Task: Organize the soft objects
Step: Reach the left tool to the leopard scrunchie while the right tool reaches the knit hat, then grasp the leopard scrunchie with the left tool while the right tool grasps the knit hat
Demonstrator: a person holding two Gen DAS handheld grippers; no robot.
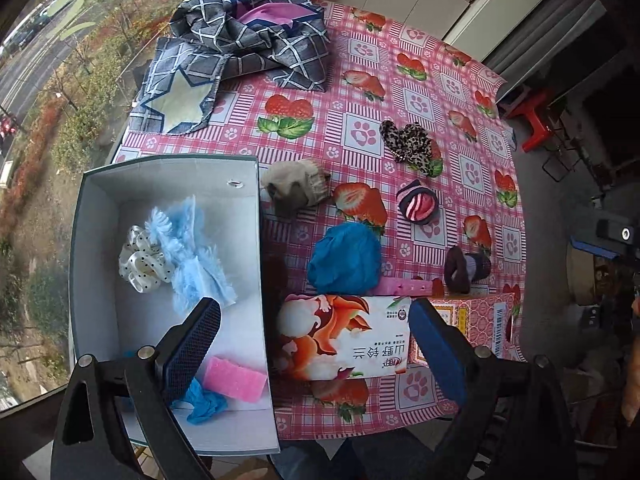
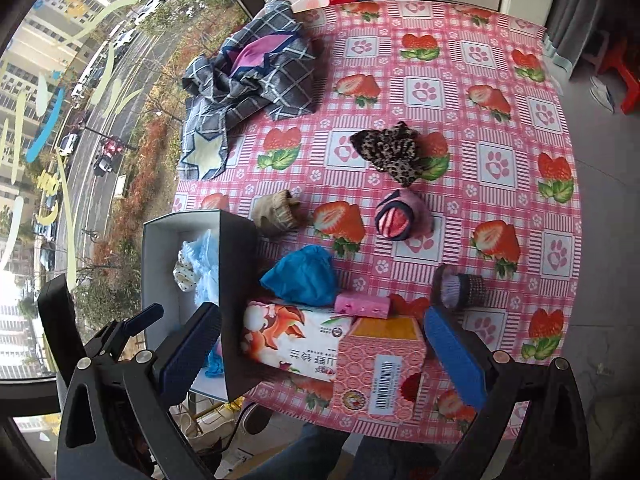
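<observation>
1. On the strawberry tablecloth (image 1: 420,92) by the window, the soft things lie scattered so each can be picked singly: a beige sock ball (image 1: 296,188), a leopard scrunchie (image 1: 408,142), a pink striped sock roll (image 1: 418,202), a crumpled blue bag (image 1: 346,260) and a dark sock roll (image 1: 466,268), all apart from one another
2. At the table's left edge stands the open white box (image 1: 100,208), its mouth up so items can drop straight in; it already holds a polka-dot scrunchie (image 1: 144,258), a fluffy pale-blue piece (image 1: 192,248), a pink sponge (image 1: 236,378) and a scrap of blue plastic (image 1: 204,404), so I judge the sorting partly done
3. The left gripper (image 1: 316,344) hangs with its jaws spread wide and nothing between the pads; it sits over the box's right wall and the tissue pack (image 1: 344,340), one finger above the box floor, the other beyond the pack
4. The right gripper (image 2: 320,348) is likewise wide apart and empty, poised above the tissue pack and the pink carton (image 2: 380,364) that lies against it at the near edge
5. A small pink holed block (image 2: 362,304) rests just behind the pack, touching the blue bag
6. Far back, a checked cloth (image 1: 256,48) with star patches sits heaped near the window corner, well apart from the rest
7. My guess: the tissue pack, nearest both tools, goes next
</observation>
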